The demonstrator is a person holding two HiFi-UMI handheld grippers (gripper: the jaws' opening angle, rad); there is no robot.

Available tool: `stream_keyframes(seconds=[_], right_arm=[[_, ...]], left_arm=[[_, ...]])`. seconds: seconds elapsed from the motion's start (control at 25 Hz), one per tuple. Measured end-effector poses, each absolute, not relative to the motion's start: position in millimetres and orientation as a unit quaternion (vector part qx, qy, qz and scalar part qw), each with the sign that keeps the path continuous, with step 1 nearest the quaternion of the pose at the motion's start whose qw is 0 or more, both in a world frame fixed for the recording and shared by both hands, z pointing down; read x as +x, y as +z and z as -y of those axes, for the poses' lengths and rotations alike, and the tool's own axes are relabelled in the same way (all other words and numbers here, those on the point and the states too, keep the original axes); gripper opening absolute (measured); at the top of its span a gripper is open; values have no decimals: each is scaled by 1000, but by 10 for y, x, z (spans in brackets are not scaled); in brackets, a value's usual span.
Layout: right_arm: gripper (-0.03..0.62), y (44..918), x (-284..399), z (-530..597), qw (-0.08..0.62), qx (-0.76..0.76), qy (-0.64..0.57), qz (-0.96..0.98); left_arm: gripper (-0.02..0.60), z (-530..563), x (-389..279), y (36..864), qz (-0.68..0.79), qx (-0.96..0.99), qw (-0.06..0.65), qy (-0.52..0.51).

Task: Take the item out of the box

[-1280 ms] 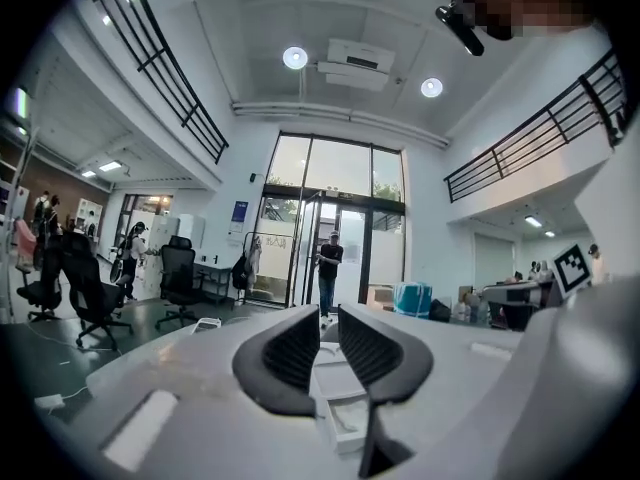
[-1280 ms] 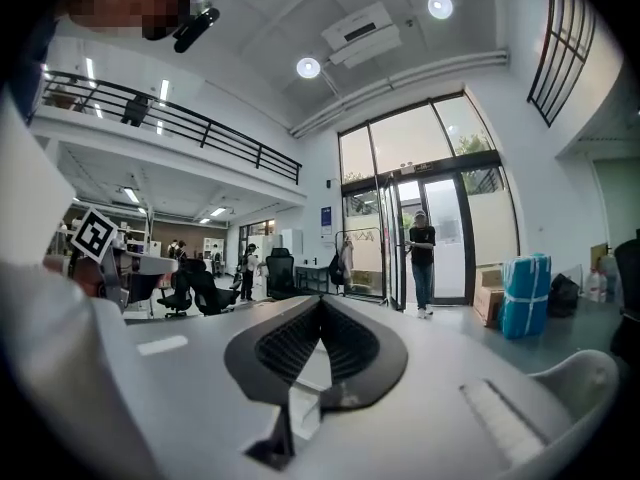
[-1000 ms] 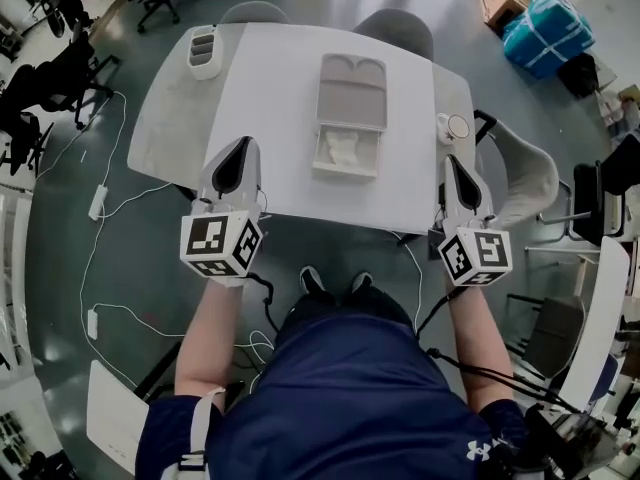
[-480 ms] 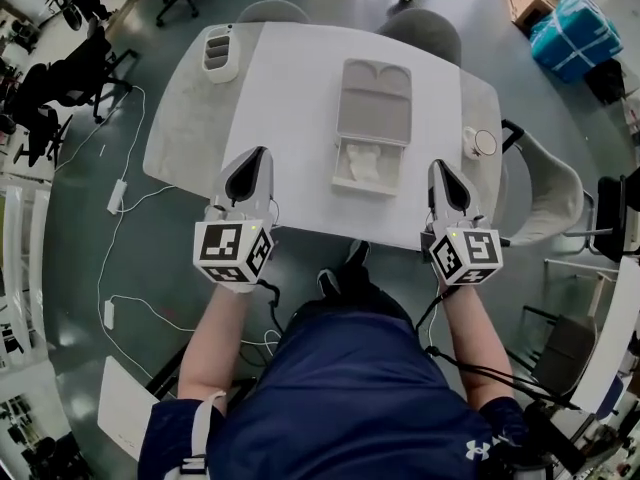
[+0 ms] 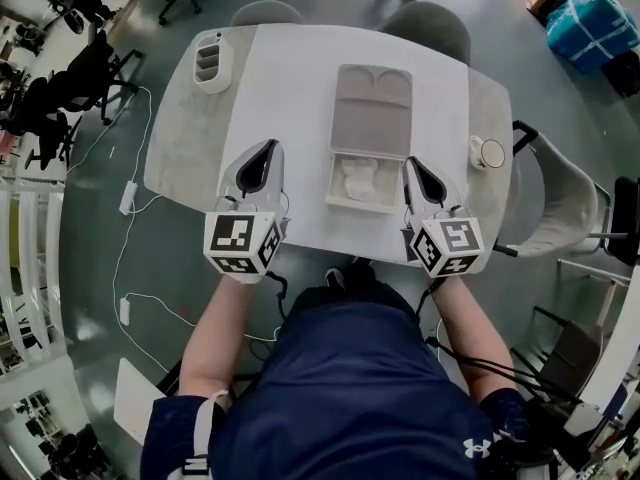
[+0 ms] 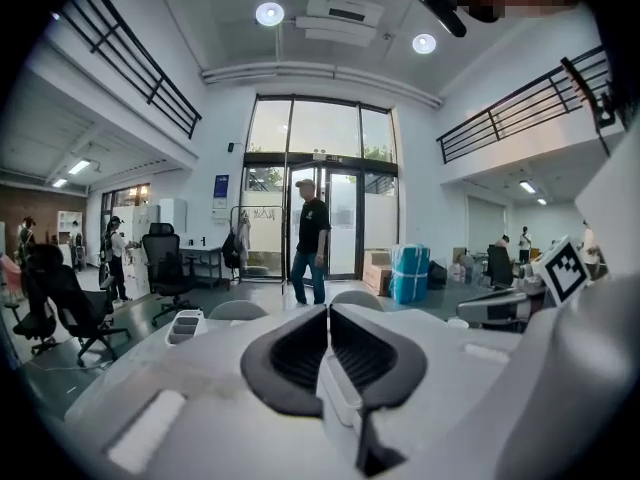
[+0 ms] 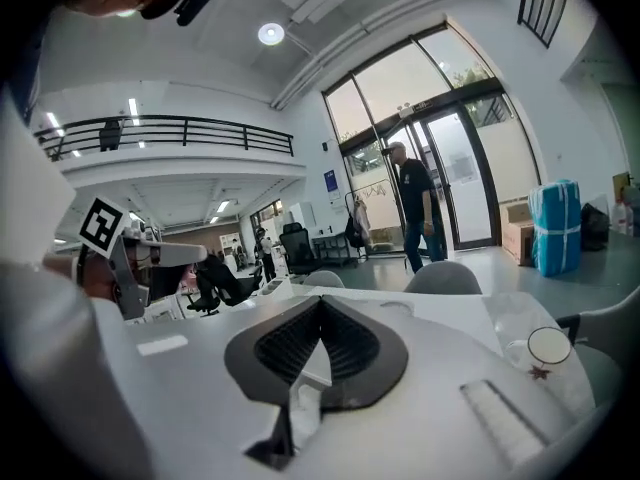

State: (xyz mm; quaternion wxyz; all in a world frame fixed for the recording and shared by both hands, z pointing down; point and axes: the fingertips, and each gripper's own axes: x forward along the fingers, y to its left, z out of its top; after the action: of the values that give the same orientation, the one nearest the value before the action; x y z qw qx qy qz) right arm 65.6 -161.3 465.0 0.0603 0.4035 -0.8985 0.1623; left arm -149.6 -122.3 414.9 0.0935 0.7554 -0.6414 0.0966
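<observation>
A pale grey box lies open in the middle of the white table point(image 5: 290, 78), its lid point(image 5: 372, 113) folded back away from me. The near tray point(image 5: 343, 201) holds a crumpled white item point(image 5: 360, 178). My right gripper point(image 5: 410, 162) is shut and empty, its tip just beside the tray's right edge. My left gripper point(image 5: 269, 147) is also shut and empty, over the table a little left of the box. In the gripper views the jaws of the left gripper point(image 6: 328, 311) and of the right gripper point(image 7: 320, 302) meet with nothing between them.
A small white organiser point(image 5: 210, 60) stands at the table's far left corner, and a round cup point(image 5: 489, 153) near the right edge. Grey chairs point(image 5: 432, 20) stand behind and to the right of the table. Cables run over the floor at left. A person point(image 6: 312, 238) walks far behind.
Both grippers have moved forward over the table. The right one has also shifted left until it is next to the box's tray. Both stay shut.
</observation>
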Motion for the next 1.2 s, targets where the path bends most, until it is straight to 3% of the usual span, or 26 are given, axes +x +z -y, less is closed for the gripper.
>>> stream_keyframes(seconds=[0.4,0.96,1.2], right_arm=[[6,5513,224,1540,181,331,249,892],[98,6467,-86,1444,333,312,302,837],[107,6811,-38,1412,407,316,317,796]], left_arm=[[11,1473,-1440,4686,617,761,142,144],[14,1566,-1672,5286,564,783,199,170],[15,1498,-1918,5384,567,776,220,169]])
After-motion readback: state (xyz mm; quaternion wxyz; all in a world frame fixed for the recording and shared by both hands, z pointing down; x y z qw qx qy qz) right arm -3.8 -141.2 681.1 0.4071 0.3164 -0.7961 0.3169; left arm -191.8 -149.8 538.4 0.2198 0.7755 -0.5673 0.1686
